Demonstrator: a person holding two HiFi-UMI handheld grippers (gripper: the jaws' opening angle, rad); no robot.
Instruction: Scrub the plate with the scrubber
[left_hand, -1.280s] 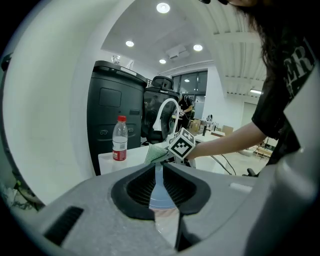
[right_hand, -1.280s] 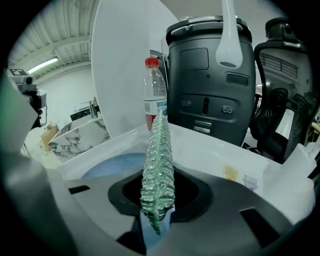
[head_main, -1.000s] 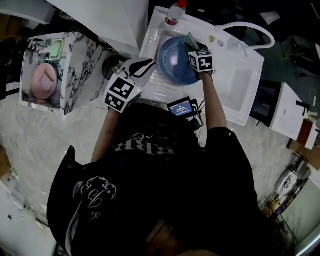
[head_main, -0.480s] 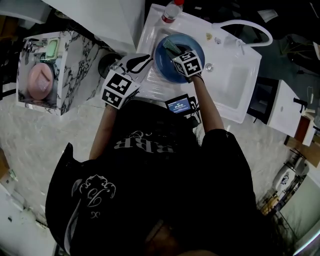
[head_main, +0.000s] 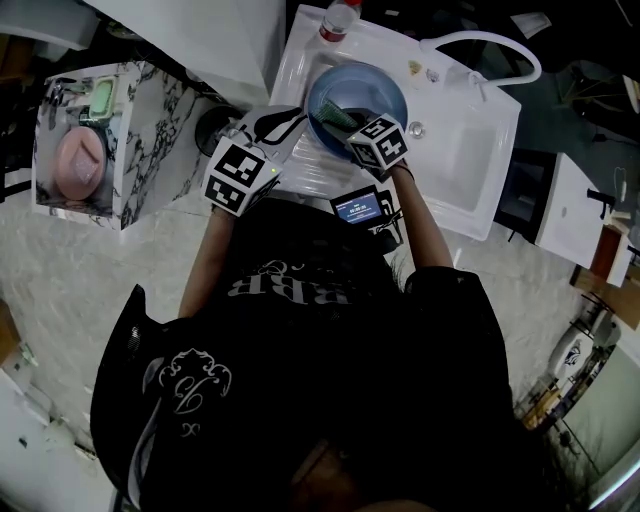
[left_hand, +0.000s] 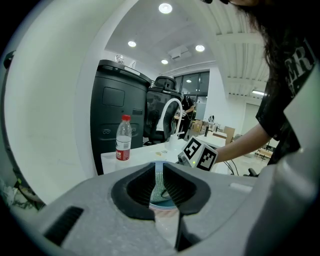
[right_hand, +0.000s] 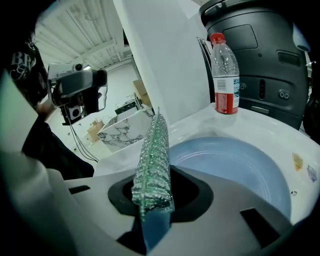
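A blue plate (head_main: 375, 88) lies in the left part of the white sink (head_main: 455, 205). My left gripper (head_main: 298, 126) is shut on the plate's left rim; in the left gripper view the plate (left_hand: 162, 204) shows in the narrow slit between the jaws of the left gripper (left_hand: 160, 182). My right gripper (head_main: 352, 127) is shut on a green glittery scrubber (head_main: 337, 117), which rests on the plate's near-left part. In the right gripper view the scrubber (right_hand: 154, 160) stands up from the right gripper (right_hand: 152, 202), and the plate (right_hand: 235, 165) lies behind it.
A water bottle (head_main: 338, 22) stands at the sink's far left corner, close behind the plate. A white curved faucet (head_main: 490, 48) arches over the right basin. A marble-patterned box (head_main: 140, 150) holding a pink item stands to the left. A small screen device (head_main: 362, 210) hangs near my body.
My right gripper has drawn the scrubber from the plate's far right across to its near-left part. The left gripper has stayed shut on the rim.
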